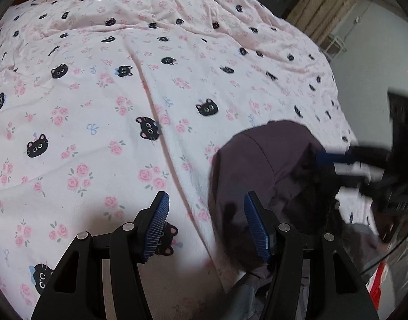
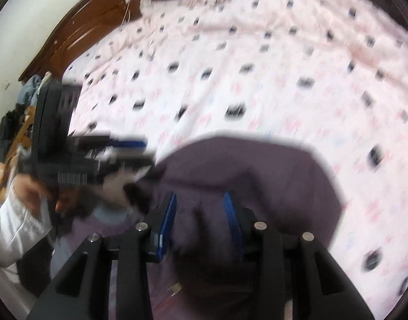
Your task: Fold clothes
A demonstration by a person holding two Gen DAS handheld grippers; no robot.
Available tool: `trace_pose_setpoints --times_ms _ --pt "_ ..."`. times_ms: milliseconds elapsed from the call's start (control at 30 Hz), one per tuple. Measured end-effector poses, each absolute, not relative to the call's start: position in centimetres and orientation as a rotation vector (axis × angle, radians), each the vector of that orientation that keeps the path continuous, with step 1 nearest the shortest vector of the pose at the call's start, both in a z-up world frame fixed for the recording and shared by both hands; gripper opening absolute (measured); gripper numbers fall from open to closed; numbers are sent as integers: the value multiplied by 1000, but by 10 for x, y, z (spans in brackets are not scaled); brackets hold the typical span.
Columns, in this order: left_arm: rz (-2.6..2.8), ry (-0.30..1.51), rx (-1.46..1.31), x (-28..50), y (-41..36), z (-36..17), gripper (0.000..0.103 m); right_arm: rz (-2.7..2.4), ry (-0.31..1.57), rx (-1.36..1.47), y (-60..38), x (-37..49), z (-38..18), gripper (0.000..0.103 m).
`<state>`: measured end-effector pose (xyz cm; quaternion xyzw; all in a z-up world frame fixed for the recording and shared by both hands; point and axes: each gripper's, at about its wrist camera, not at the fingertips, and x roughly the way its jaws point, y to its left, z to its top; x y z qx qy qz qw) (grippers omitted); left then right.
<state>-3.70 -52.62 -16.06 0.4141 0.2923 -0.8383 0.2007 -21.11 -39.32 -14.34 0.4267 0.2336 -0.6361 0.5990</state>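
While the left gripper (image 1: 205, 224) hangs released, jaws wide apart over the bed (image 1: 102, 85), the purple garment (image 1: 260, 165) lies bunched just right of it. Its curved far edge borders broad bare bedding ahead. Right gripper (image 2: 200, 221) hangs parted above the garment, grasping nothing; that view is blurred.

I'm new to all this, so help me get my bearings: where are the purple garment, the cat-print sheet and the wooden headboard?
Purple garment (image 1: 260, 157): left wrist view, its upper smooth panel.
Cat-print sheet (image 1: 97, 112): left wrist view, flat middle area.
Wooden headboard (image 2: 97, 18): right wrist view, its curved top rail.
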Motion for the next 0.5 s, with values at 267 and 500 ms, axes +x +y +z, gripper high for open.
trace_pose_setpoints --times_ms 267,500 --pt "-2321 829 1225 -43 -521 -172 53 -1427 899 937 -486 -205 -146 69" --pt "-2328 843 1212 -41 -521 -170 53 -1247 1104 1110 -515 -214 -202 67"
